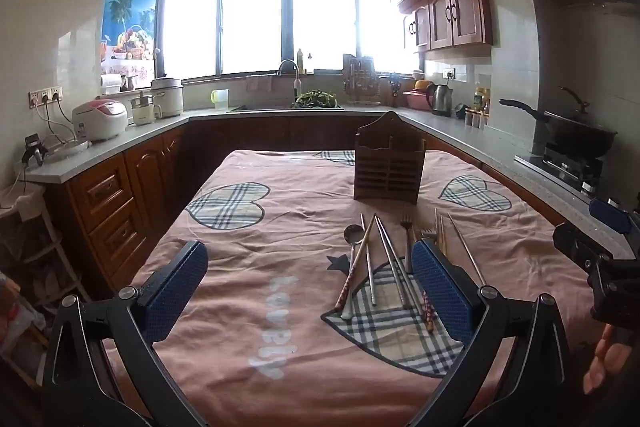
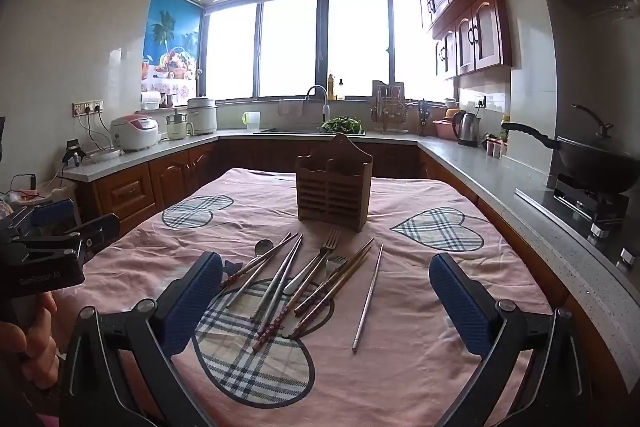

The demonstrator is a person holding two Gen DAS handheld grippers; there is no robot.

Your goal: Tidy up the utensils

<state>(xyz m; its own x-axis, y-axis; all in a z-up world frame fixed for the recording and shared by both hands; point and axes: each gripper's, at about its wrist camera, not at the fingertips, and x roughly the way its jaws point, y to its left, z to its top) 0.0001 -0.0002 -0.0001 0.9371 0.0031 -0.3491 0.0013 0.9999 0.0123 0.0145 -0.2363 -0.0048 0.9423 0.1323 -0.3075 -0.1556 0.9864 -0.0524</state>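
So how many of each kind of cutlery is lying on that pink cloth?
Chopsticks: about 8 (they overlap, so the count is not sure)
Forks: 2
Spoon: 1
Total: about 11

Bare cloth (image 2: 400,367) before scattered utensils (image 2: 304,279); wooden holder (image 2: 334,195) stands behind.

Both wrist cameras look forward between their own fingers, low over the pink tablecloth (image 1: 280,187), facing the window (image 2: 288,47). They share the wooden holder (image 1: 389,167) and the scattered utensils (image 2: 304,275) (left view sits further left).
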